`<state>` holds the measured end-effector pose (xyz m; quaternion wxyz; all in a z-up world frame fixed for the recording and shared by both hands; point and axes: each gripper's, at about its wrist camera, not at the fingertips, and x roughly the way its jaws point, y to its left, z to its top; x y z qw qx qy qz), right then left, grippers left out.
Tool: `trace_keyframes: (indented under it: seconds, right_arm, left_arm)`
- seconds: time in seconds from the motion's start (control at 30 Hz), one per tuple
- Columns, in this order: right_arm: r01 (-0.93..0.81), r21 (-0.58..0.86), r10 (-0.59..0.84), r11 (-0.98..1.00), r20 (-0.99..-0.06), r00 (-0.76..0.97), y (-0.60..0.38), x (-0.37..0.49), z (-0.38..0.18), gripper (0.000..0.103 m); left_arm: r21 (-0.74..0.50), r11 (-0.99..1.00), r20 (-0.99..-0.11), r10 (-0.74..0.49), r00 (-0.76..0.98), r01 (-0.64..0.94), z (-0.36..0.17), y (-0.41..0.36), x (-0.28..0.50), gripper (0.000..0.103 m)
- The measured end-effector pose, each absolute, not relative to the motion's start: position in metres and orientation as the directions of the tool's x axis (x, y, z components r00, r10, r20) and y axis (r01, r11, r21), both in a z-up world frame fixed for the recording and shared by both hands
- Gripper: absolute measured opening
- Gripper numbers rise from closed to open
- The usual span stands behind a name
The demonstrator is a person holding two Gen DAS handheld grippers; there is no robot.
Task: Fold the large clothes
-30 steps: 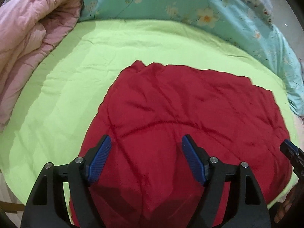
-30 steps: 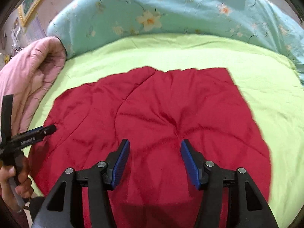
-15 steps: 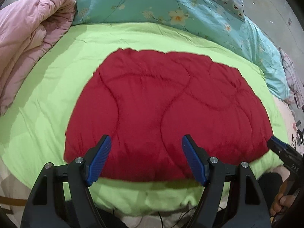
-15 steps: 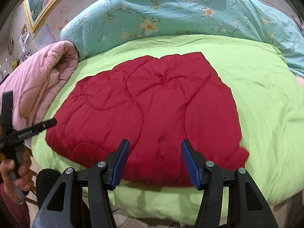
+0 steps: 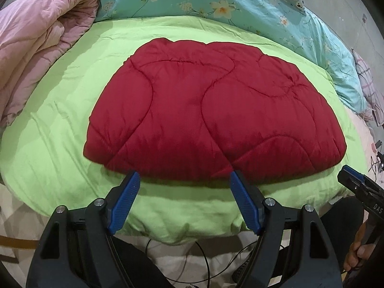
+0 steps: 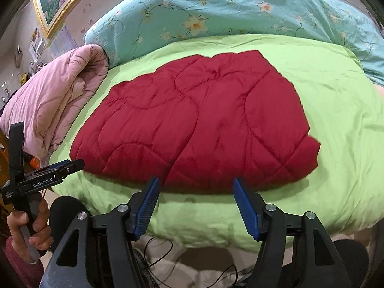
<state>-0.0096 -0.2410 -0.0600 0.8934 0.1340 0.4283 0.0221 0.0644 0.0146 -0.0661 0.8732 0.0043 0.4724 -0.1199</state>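
Just beyond both tongs (image 5: 183,176), red quilt (image 5: 216,115)

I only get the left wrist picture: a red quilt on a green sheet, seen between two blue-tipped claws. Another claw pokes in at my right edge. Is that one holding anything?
Observer: No. The right wrist view shows the right gripper with nothing between its blue pads. Its jaws are opening, just short of the red quilt.
Operator: And who holds my claw?
Observer: A hand in a reddish sleeve grips the handle of the left gripper.
Operator: Anything on the wall?
Observer: A gold-framed picture hangs at the upper left, beyond the pink quilt.
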Motion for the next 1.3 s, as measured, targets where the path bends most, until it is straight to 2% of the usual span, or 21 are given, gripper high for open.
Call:
trace_keyframes:
  seconds: [0.33,0.57,0.67,0.8,0.87,1.2,1.3]
  right_arm:
    - [0.081,0.252,0.149,0.964,-0.770,0.621,-0.229,-0.037,-0.061,0.075]
    - [0.076,0.221,0.129,0.972,-0.780,0.612,-0.220,-0.048,-0.060,0.076]
    - [0.069,0.187,0.104,0.980,-0.776,0.623,-0.217,-0.051,-0.055,0.076]
    - [0.056,0.151,0.079,0.987,-0.757,0.648,-0.213,-0.056,-0.048,0.079]
    - [0.050,0.140,0.071,0.989,-0.745,0.663,-0.211,-0.058,-0.044,0.083]
    - [0.038,0.167,0.089,0.985,-0.689,0.719,-0.214,-0.066,-0.018,0.090]
    - [0.014,0.147,0.093,0.989,-0.691,0.717,-0.209,-0.067,-0.014,0.098]
  left_arm:
    - [-0.089,0.970,-0.818,-0.201,0.540,0.227,-0.058,0.018,0.039,0.077]
    - [-0.085,0.970,-0.814,-0.199,0.546,0.227,-0.052,0.018,0.028,0.078]
    - [-0.067,0.972,-0.805,-0.187,0.563,0.227,-0.046,0.017,0.023,0.084]
    - [-0.034,0.973,-0.786,-0.167,0.595,0.228,-0.037,0.016,0.017,0.084]
    - [-0.026,0.973,-0.779,-0.164,0.605,0.231,-0.033,0.015,0.015,0.084]
    - [0.002,0.971,-0.752,-0.156,0.641,0.238,-0.017,0.013,0.006,0.084]
    - [0.007,0.971,-0.750,-0.154,0.644,0.240,-0.016,0.011,0.005,0.084]
